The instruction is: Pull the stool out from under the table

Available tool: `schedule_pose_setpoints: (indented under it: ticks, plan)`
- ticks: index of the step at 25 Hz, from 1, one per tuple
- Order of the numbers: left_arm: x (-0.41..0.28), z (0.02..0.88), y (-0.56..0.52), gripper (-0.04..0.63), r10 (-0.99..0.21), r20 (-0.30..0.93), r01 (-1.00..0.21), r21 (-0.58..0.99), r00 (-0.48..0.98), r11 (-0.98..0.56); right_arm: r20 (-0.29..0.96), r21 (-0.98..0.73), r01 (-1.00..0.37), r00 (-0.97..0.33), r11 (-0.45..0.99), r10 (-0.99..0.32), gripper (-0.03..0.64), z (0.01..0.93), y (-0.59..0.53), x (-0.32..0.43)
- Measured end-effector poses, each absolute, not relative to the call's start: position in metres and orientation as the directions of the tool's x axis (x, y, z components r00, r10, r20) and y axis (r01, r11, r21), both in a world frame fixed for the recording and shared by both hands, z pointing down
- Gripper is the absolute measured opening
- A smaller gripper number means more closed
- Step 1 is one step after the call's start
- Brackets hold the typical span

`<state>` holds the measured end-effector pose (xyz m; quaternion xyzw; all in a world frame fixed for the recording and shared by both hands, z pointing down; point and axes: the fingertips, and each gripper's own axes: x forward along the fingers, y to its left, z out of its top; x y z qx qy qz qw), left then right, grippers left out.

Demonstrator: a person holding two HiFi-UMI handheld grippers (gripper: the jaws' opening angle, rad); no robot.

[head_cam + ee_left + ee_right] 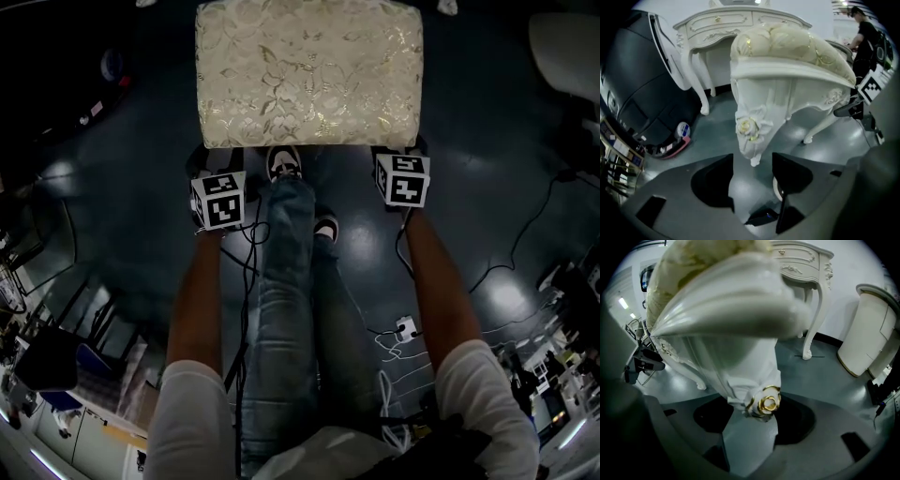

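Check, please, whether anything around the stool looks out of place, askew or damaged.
Nothing looks damaged or spilled. The stool stands upright, its cushion level. The only untidy spot is the floor beside the person's legs, where loose cables and a white socket block lie, possibly a trip risk.

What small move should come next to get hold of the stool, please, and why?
Probably ease the left gripper forward: on the stool, only the foot of its rose-carved leg seems to reach between those open fingers, while the right gripper's open fingers already flank the other near leg.
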<state>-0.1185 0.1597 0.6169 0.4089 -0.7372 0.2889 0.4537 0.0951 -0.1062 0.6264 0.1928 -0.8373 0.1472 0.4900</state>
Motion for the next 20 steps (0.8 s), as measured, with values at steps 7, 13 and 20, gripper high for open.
schedule_pose_setpoints:
  ticks: [7,13,20]
  plan:
    - [-0.104,0.610,0.187,0.058,-0.276,0.907,-0.784,-0.088,-0.319,0.614,0.867,-0.048,-0.477,-0.456,0.878,-0.200,0.244,0.624,-0.108,0.095]
    - [-0.097,0.581,0.175,0.011,-0.396,0.865,-0.781,0.008,-0.308,0.624,0.868,-0.038,-0.490,-0.448,0.871,-0.215,0.244,0.622,-0.107,0.096]
    - [-0.094,0.548,0.165,0.009,-0.489,0.826,-0.763,0.118,-0.280,0.636,0.868,-0.039,-0.551,-0.433,0.834,-0.246,0.244,0.604,-0.102,0.107]
